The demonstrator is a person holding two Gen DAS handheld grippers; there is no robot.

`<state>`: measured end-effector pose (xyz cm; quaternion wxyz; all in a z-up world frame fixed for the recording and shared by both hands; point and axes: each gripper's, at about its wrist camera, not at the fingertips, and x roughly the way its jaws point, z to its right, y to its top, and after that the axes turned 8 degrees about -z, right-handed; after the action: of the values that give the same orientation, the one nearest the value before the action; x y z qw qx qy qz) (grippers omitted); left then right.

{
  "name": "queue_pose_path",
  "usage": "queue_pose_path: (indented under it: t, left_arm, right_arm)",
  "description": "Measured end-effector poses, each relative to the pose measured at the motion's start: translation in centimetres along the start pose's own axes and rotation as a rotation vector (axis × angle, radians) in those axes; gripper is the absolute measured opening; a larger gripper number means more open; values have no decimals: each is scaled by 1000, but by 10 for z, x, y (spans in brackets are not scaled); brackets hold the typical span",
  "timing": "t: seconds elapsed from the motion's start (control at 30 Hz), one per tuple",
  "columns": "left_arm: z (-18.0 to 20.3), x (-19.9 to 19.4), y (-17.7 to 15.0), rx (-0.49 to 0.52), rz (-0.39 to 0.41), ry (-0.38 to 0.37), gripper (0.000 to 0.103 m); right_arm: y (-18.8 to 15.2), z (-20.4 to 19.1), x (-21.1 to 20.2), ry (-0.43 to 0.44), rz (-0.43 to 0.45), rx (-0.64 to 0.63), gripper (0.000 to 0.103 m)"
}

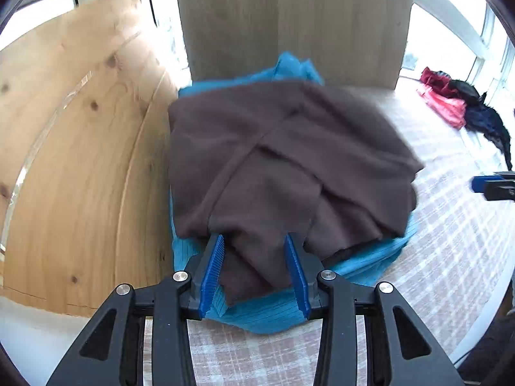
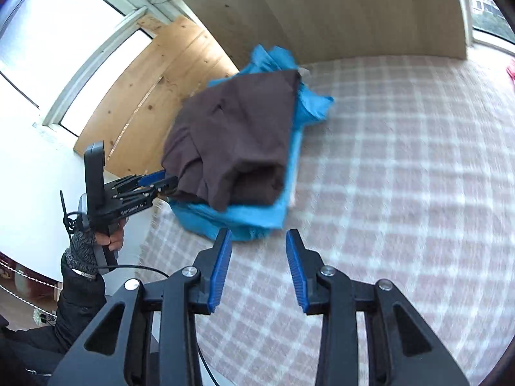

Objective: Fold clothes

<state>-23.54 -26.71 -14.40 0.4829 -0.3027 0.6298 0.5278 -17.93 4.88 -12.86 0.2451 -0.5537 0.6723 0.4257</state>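
On the checked bed cover (image 2: 402, 160), the folded brown garment (image 1: 273, 160) lay atop the blue garment (image 1: 267, 312). Left tongs (image 1: 254, 267) stood released around its hem; right tongs (image 2: 259, 267) empty, apart. Withdrawal risked snagging and unfolding the hem.

blue garment (image 1: 276, 312) mostly hidden under brown garment (image 1: 273, 160); right gripper (image 1: 492, 186) cut off by frame edge, blurred

A folded brown garment (image 2: 231, 138) lies on a blue garment (image 2: 257, 215) on the checked cloth (image 2: 402, 160).
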Motion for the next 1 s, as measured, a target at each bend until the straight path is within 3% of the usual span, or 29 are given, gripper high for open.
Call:
queue_pose_path:
  t: [0.1,0.2,0.33,0.47,0.6,0.7,0.83,1.0]
  left_arm:
    - [-7,-8,-12,-78,38,-39,42]
    - [-2,-28,-26,-99,41,-12,42]
    - [30,-37,-41,-46,76,-64,50]
    - [86,-25,-50,46,52,-158,51]
    - [136,-23,-63,97,29,-217,55]
    - [161,-36,-70,36,50,-205,59]
    - [184,-64,-79,-48,131,-119,74]
    - [210,-97,-85,-186,208,-23,74]
  right_arm:
    - [-35,24,-14,-85,2,95,38]
    - [-60,49,-32,-131,35,201,40]
    - [-89,81,-61,-219,100,304,40]
    - [-98,100,-73,-259,111,375,40]
    - [-92,86,-71,-341,78,262,40]
    - [-85,69,-70,-428,56,145,40]
    - [-82,46,-87,-492,89,-13,40]
    - [-84,35,-123,-482,162,-116,40]
